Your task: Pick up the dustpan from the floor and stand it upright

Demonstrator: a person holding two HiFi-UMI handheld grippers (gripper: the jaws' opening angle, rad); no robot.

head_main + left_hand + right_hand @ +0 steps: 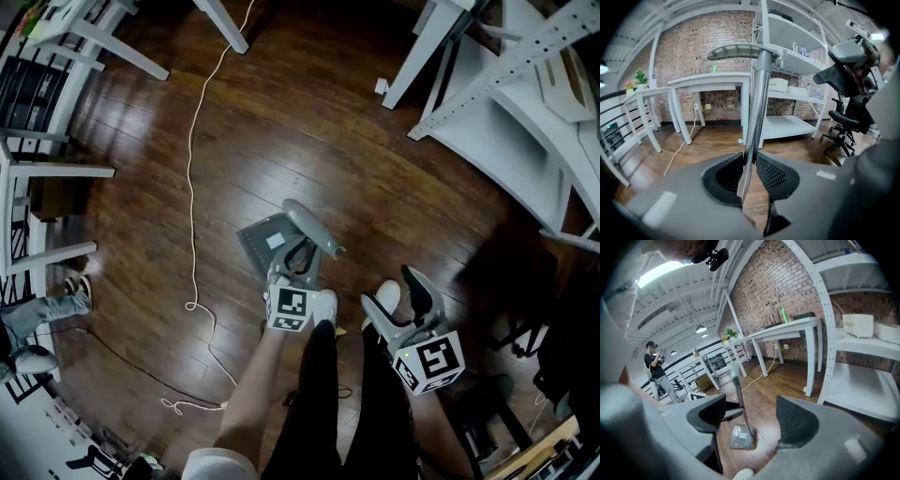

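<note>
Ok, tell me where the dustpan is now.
Head view, centre: the dustpan is just ahead of the person's shoes, its pole clamped in the left gripper, with the white cord to its left.

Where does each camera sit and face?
Head view: on the head, facing down at the floor; forearm, legs, left gripper, right gripper show.
Left gripper view: riding that gripper, faces a brick wall past jaws shut on the dustpan's pole; no body.
Right gripper view: riding that gripper, faces the dustpan beyond open jaws; a shoe shows.
All share the dustpan.
</note>
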